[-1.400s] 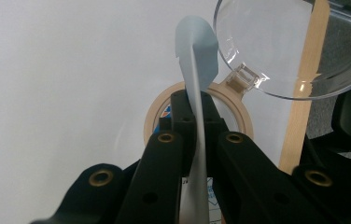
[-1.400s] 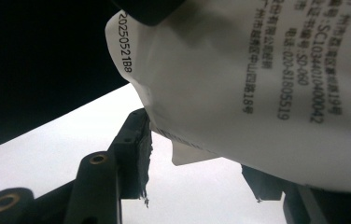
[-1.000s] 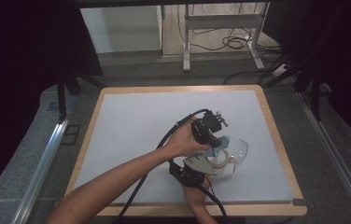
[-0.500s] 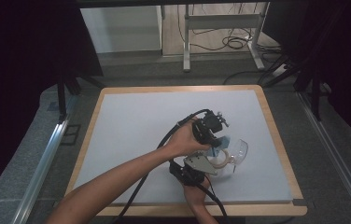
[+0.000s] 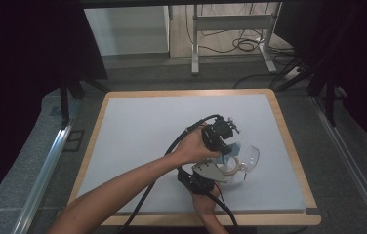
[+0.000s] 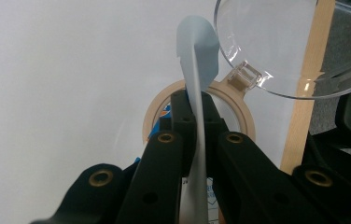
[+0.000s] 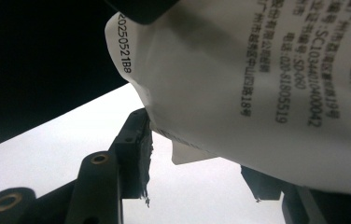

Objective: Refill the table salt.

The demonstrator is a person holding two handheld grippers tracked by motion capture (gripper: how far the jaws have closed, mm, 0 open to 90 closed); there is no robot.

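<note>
Left tool (image 6: 197,121) is clamped tight on a thin pale-blue packet (image 6: 197,60), jaws pressed flat on both faces; packet stands edge-on and upright above the jaws in the left gripper view. Just beyond it sits a jar with a tan rim (image 6: 239,112) and its clear hinged lid (image 6: 276,51) flipped open to the far right, close to the wooden edge of the surface (image 6: 304,116). Right tool (image 7: 197,154) is held part-way apart; a white printed pouch face (image 7: 257,79) with a date code and small text hangs across its view, lower edge down between the jaws, touching the left jaw's pad; cannot tell whether the right jaw presses on it. From the high view both tools meet at the near-right part of the surface: left tool (image 5: 220,136) on top, reached over from the left by the forearm, right tool (image 5: 211,173) just below it on the near side, jar and lid (image 5: 250,156) immediately right of them.
</note>
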